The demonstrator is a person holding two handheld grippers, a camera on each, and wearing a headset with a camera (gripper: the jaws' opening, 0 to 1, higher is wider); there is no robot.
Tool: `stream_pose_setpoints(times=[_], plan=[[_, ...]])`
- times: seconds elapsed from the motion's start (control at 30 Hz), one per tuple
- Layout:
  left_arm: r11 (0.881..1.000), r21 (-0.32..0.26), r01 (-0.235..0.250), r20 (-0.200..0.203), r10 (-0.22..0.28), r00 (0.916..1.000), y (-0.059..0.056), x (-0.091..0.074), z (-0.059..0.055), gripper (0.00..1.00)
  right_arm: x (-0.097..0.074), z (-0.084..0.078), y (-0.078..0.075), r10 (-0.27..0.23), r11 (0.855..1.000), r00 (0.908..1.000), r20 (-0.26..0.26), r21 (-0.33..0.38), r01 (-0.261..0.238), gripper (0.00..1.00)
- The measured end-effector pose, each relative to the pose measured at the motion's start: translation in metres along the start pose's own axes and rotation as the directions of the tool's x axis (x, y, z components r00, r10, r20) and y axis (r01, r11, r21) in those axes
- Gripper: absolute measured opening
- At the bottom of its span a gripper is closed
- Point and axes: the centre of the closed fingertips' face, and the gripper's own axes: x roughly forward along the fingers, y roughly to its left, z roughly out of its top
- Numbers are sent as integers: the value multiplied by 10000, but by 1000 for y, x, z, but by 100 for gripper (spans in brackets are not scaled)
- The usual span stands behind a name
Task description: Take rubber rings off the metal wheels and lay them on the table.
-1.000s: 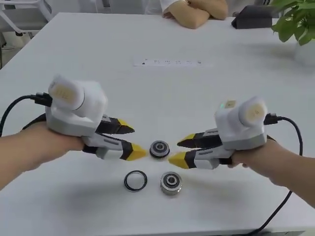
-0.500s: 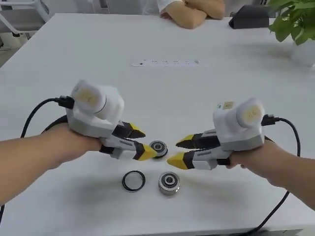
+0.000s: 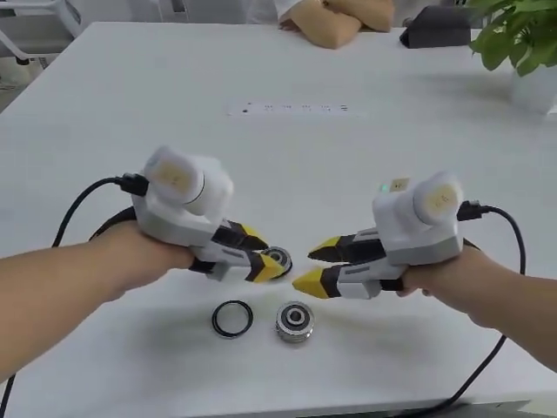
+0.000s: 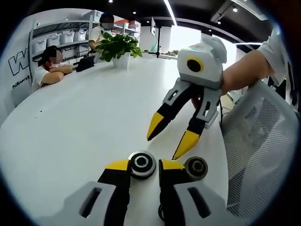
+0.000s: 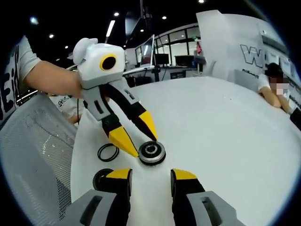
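Head view, wheels: the ringed metal wheel (image 3: 278,258) lies on the white table (image 3: 287,165), between the jaws of your left gripper (image 3: 270,261). The bare metal wheel (image 3: 294,320) sits nearer you, just beside the loose black rubber ring (image 3: 232,318).
Head view, right gripper (image 3: 311,266): its jaws are apart and it hovers just right of the ringed wheel.
Left gripper view, grip: your jaws stand apart on either side of the ringed wheel (image 4: 142,164). I can't tell whether they touch it. Close squarely on the metal flanks and leave the dark band free.
Right gripper view, approach: your own open jaws (image 5: 150,175) point at the wheel (image 5: 151,153). Once the left gripper (image 5: 139,139) pins it, hook one tip under the band (probably stretchy, so peel, don't yank).
Right gripper view, drop spot: bare table beside the ring (image 5: 108,152).
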Motion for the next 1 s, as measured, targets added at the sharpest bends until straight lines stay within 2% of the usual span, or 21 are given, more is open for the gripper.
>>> stream_pose_setpoints(times=[0.13,0.3,0.57,0.73,1.0], plan=[[9997,249,-25,-198,30,9998,0,3,-4,14,1,0,0,10,10000,10000,6,-12,-10,31],[9988,433,-234,-136,240,9996,5,5,-3,10,1,0,0,19,10000,10000,-23,-33,-19,31],[9984,413,-396,-2,397,9992,5,5,-3,8,5,5,0,59,9999,10000,13,-87,-59,31],[9973,597,-425,15,425,9991,4,5,-2,7,11,6,2,144,9998,9999,-11,-131,-144,31],[9969,637,-471,37,470,9989,5,5,-3,7,19,9,-3,172,9996,9998,117,212,-174,30]])
